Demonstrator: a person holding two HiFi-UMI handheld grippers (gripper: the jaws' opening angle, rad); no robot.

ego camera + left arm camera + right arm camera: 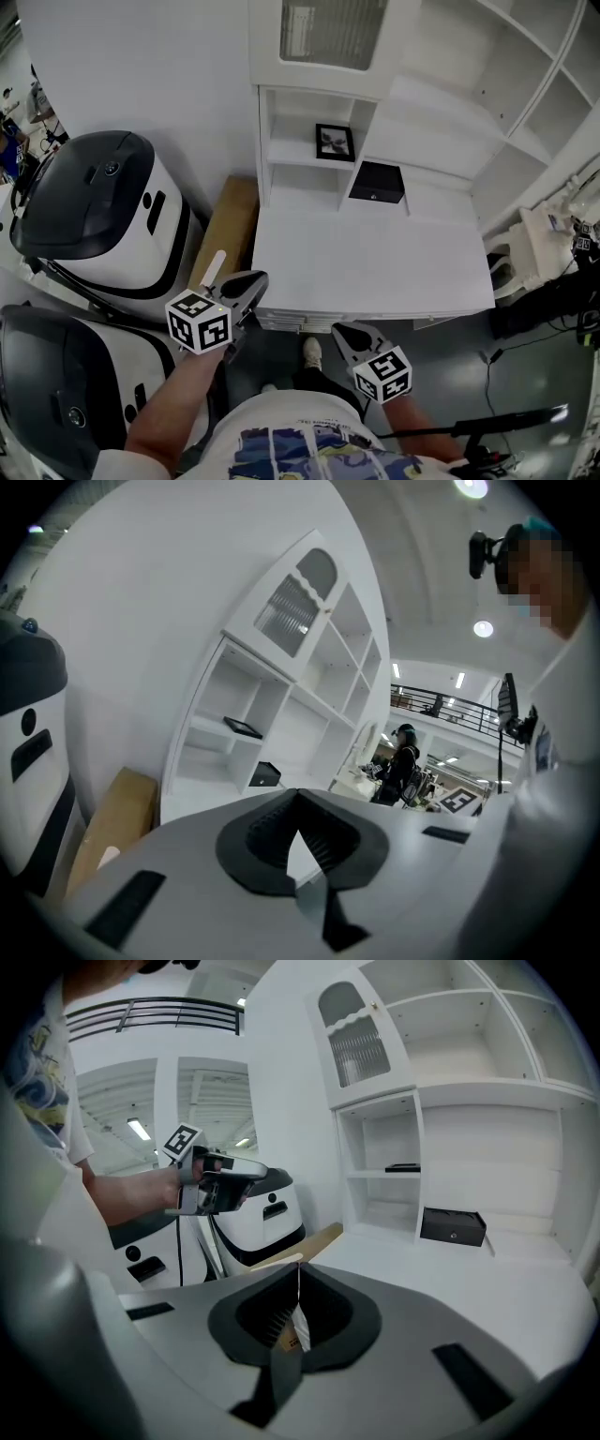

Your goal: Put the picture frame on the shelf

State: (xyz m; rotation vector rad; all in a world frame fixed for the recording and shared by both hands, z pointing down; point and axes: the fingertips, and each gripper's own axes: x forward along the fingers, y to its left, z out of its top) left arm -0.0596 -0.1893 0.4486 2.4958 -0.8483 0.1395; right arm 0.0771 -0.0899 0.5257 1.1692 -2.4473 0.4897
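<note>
A small black picture frame (335, 142) lies on the middle shelf of the white shelf unit (281, 112), and it also shows as a dark slab in the left gripper view (242, 727) and the right gripper view (403, 1167). My left gripper (251, 281) hovers at the desk's front left edge, jaws shut with nothing between them (298, 797). My right gripper (345, 333) hangs below the desk's front edge, near my body, also shut and empty (298, 1271). Both are well short of the frame.
A black box (377, 182) sits on the white desk (375, 267) right of the shelf unit. Two white-and-black machines (94, 216) stand at the left, beside a brown cardboard box (230, 225). Open shelves (534, 84) rise at the right. A person stands in the distance (403, 761).
</note>
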